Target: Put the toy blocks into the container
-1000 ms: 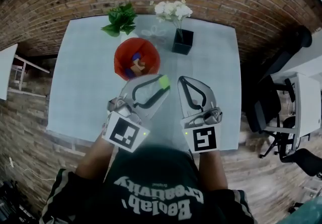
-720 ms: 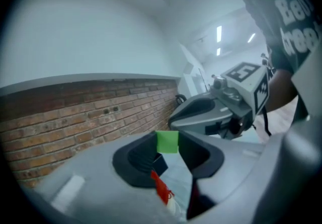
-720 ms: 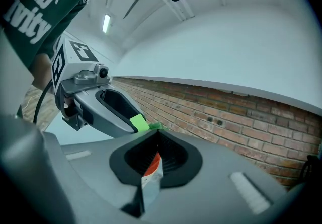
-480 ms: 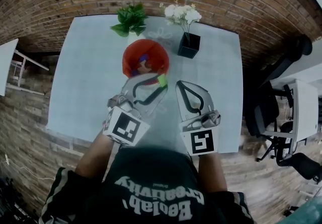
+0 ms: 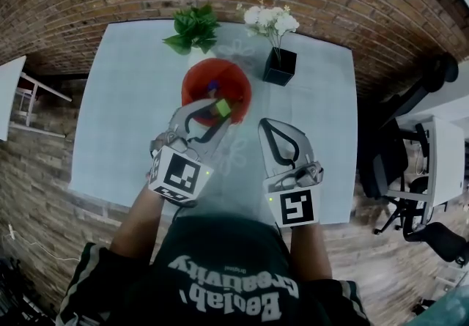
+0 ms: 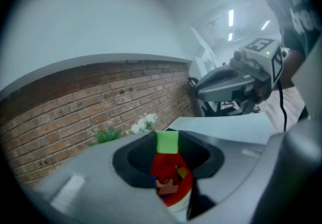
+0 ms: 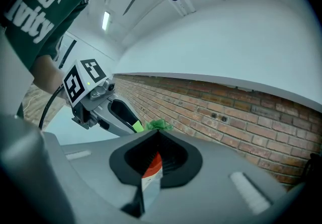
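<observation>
Table (image 5: 124, 119) | left claw (image 5: 220, 110) grips green block (image 6: 167, 142) at red container (image 5: 192, 84)

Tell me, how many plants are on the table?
2: a green leafy plant at the far edge of the table, and white flowers in a black pot just right of it. None seem hidden.

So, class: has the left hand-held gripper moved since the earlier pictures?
Yes. The left hand-held gripper, holding the green block, has moved forward over the rim of the red container.
</observation>
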Available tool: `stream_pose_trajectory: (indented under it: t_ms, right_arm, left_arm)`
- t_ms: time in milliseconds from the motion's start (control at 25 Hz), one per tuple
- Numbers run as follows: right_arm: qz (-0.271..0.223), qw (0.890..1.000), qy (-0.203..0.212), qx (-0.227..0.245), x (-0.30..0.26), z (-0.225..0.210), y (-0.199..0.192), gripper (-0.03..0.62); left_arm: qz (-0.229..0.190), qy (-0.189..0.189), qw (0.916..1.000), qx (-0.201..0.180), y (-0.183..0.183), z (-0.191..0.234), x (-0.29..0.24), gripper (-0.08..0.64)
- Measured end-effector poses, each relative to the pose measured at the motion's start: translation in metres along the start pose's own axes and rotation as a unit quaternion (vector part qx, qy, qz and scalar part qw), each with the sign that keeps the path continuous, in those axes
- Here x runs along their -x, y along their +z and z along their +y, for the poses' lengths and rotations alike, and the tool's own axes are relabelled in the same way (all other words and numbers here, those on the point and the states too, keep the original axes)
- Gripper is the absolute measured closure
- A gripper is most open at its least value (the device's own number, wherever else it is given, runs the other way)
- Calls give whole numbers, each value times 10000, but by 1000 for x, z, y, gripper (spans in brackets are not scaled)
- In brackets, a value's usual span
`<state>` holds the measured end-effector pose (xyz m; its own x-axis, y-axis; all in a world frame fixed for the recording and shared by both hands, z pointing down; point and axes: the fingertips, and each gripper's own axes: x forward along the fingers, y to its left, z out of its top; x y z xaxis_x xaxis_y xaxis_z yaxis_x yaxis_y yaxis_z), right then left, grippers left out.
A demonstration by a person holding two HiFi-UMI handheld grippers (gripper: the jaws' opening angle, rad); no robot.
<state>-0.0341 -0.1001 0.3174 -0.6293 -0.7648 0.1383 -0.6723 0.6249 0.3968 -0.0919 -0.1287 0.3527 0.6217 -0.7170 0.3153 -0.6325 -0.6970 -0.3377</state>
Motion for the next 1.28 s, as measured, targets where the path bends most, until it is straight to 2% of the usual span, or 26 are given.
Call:
stream_pose_trajectory:
  t_ms: [200, 280, 320, 560, 640, 680, 720, 1040, 1280]
  right_arm:
    - [118, 9999, -40, -38, 3, -5, -7, 584]
    - [144, 9999, -73, -36, 4, -8, -9, 584]
    - [141, 9998, -98, -26, 4, -10, -9, 584]
    - [183, 9996, -203, -38, 8, -17, -14, 586]
    - [145, 9996, -231, -50, 9, -18, -12, 584]
    - [138, 9996, -244, -49, 10, -18, -11, 585]
    - [137, 9996, -259, -55, 11, -19, -11, 584]
    - [160, 9985, -504, -172, 34, -31, -16, 586]
    - [339, 9949, -891, -324, 74, -57, -40, 584]
  left_arm:
    - [303, 292, 9991, -91, -17, 17, -10, 412]
    - [442, 226, 9988, -54, -26, 18, -14, 317]
    - [485, 153, 9987, -13, -29, 16, -15, 304]
    - [507, -49, 9987, 83, -35, 4, -20, 302]
    - [449, 53, 9989, 75, -32, 6, -19, 332]
    - [408, 146, 9990, 50, -29, 8, -17, 419]
    - [369, 200, 9991, 27, -26, 9, -16, 556]
    - [201, -305, 9992, -136, -1, -29, -29, 560]
    - [67, -970, 9946, -362, 18, -89, -60, 558]
